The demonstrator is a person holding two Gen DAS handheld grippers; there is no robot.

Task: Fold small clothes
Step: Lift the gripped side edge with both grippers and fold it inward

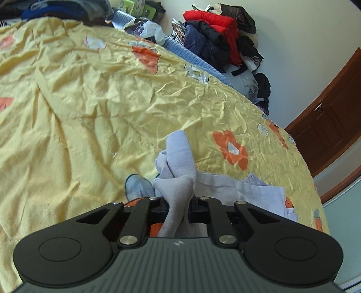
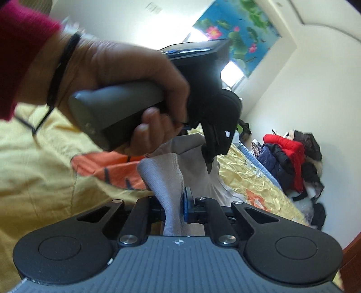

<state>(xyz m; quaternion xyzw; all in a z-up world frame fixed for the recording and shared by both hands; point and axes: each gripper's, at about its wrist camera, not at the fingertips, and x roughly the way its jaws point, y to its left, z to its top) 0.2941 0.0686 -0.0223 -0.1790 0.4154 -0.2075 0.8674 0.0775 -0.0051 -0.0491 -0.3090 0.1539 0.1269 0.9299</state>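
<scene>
A small pale lavender-grey garment is bunched up above the yellow flowered bedsheet. My left gripper is shut on a fold of it, and the cloth rises between the jaws. Part of the garment lies flat on the sheet to the right. In the right wrist view my right gripper is shut on a ribbed edge of the same garment. The left gripper, held by a hand, hangs just ahead of it, gripping the cloth from above.
A pile of red, navy and black clothes sits at the bed's far end against the wall; it also shows in the right wrist view. More clutter lies at the far left. A brown wooden door is to the right.
</scene>
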